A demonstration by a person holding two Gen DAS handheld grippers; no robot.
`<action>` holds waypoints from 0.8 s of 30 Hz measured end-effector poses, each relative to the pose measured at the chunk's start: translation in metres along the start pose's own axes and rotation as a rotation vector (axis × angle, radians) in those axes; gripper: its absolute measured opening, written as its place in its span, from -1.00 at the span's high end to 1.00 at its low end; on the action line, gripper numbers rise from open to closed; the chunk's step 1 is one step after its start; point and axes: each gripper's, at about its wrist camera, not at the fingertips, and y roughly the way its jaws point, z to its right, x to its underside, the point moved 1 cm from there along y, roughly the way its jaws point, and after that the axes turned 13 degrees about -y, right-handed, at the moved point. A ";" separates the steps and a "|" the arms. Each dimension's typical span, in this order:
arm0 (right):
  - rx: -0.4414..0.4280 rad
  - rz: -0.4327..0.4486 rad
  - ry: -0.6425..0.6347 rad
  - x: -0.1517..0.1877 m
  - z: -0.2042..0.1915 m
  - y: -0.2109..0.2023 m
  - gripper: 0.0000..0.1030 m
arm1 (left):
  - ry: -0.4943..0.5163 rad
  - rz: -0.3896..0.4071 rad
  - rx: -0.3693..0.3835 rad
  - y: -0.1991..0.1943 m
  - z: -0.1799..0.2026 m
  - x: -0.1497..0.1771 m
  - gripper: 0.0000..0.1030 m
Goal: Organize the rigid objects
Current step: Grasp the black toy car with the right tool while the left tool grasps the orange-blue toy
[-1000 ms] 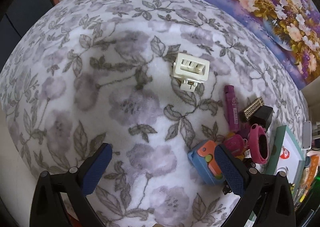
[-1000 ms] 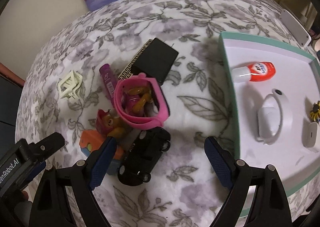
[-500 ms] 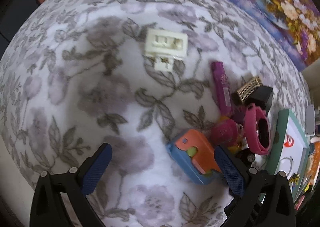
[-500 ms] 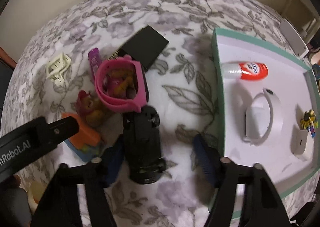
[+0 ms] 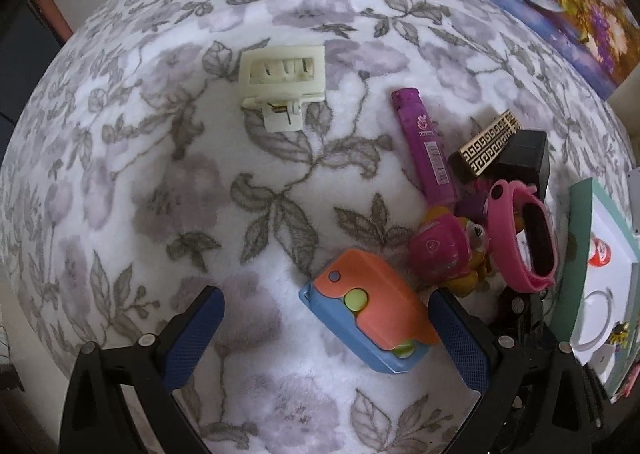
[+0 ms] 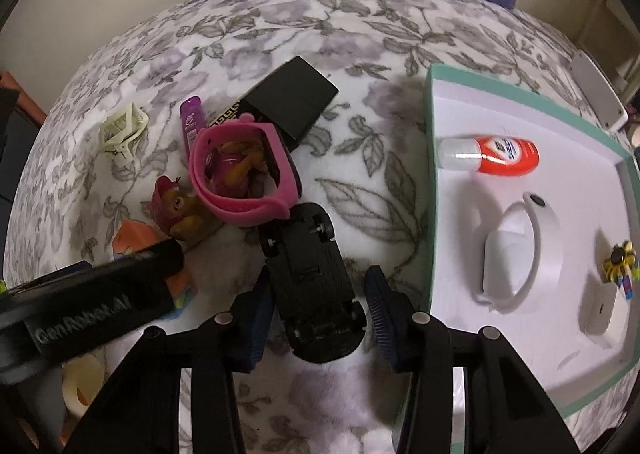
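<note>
A: Left gripper [image 5: 326, 328]?
B: Its fingers are spread above the orange-and-blue toy [image 5: 366, 326] on the floral cloth [image 5: 160, 182].
A: Right gripper [image 6: 316, 312]?
B: Its fingers bracket the overturned black toy car [image 6: 310, 282], beside the tray [image 6: 430, 182]; contact unclear.

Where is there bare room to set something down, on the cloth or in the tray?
Free: cloth between the cream clip and the left gripper; cloth between the black box and the tray. Crowded: around the pink band and black car.
</note>
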 end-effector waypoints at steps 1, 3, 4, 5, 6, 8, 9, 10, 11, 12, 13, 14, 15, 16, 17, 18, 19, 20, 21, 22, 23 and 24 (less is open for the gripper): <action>0.009 0.004 -0.020 -0.001 -0.001 0.000 0.08 | 0.004 -0.002 -0.005 0.002 0.007 -0.001 -1.00; 0.020 0.004 -0.038 -0.003 -0.005 0.001 0.08 | 0.017 0.000 -0.015 0.003 0.012 0.002 -0.99; 0.019 0.005 -0.034 -0.004 -0.005 0.002 0.08 | 0.025 0.000 -0.018 0.003 0.016 0.004 -0.94; 0.014 0.009 -0.025 -0.005 -0.004 0.002 0.09 | 0.033 -0.001 -0.019 0.004 0.020 0.007 -0.90; 0.018 0.013 -0.028 -0.004 -0.004 0.002 0.09 | 0.038 -0.006 -0.021 0.004 0.022 0.008 -0.81; 0.034 0.017 -0.056 -0.006 -0.009 0.003 0.11 | 0.023 -0.019 -0.008 0.009 0.028 0.010 -0.73; 0.039 0.017 -0.066 -0.007 -0.010 0.004 0.14 | 0.018 -0.030 -0.001 0.011 0.031 0.013 -0.67; 0.037 0.021 -0.066 -0.006 -0.011 0.004 0.16 | 0.027 -0.023 -0.007 0.011 0.034 0.015 -0.65; 0.036 0.030 -0.066 -0.004 -0.010 0.003 0.18 | 0.036 -0.019 -0.005 0.010 0.034 0.018 -0.62; 0.041 0.038 -0.070 -0.003 -0.011 0.002 0.21 | 0.046 -0.014 -0.001 0.008 0.038 0.020 -0.50; 0.040 0.040 -0.069 -0.003 -0.010 0.002 0.26 | 0.052 -0.004 -0.006 0.007 0.041 0.022 -0.32; 0.030 0.044 -0.059 -0.002 -0.008 0.002 0.27 | 0.056 0.006 -0.021 0.005 0.043 0.023 -0.27; 0.014 0.047 -0.047 -0.001 -0.006 0.001 0.27 | 0.057 0.009 -0.022 0.004 0.045 0.023 -0.21; -0.003 0.056 -0.036 0.001 -0.002 -0.001 0.28 | 0.054 0.009 -0.020 0.004 0.047 0.023 -0.17; -0.018 0.070 -0.032 0.003 0.000 -0.002 0.29 | 0.051 0.010 -0.019 0.003 0.048 0.023 -0.16; -0.029 0.087 -0.034 0.005 0.001 -0.003 0.30 | 0.045 0.010 -0.020 0.002 0.049 0.023 -0.13; -0.038 0.103 -0.042 0.008 0.001 -0.005 0.30 | 0.034 0.011 -0.021 0.001 0.050 0.022 -0.10; -0.042 0.115 -0.049 0.010 0.000 -0.006 0.30 | 0.026 0.011 -0.022 -0.001 0.049 0.021 -0.08; -0.045 0.123 -0.055 0.012 -0.001 -0.006 0.31 | 0.013 0.011 -0.023 -0.002 0.048 0.019 -0.04; -0.053 0.129 -0.057 0.012 -0.001 -0.007 0.31 | 0.002 0.013 -0.026 -0.003 0.048 0.015 -0.01; -0.073 0.134 -0.053 0.012 -0.001 -0.008 0.31 | -0.008 0.016 -0.030 -0.004 0.048 0.014 0.01; -0.099 0.142 -0.043 0.013 0.000 -0.009 0.31 | -0.020 0.018 -0.038 -0.004 0.049 0.013 0.02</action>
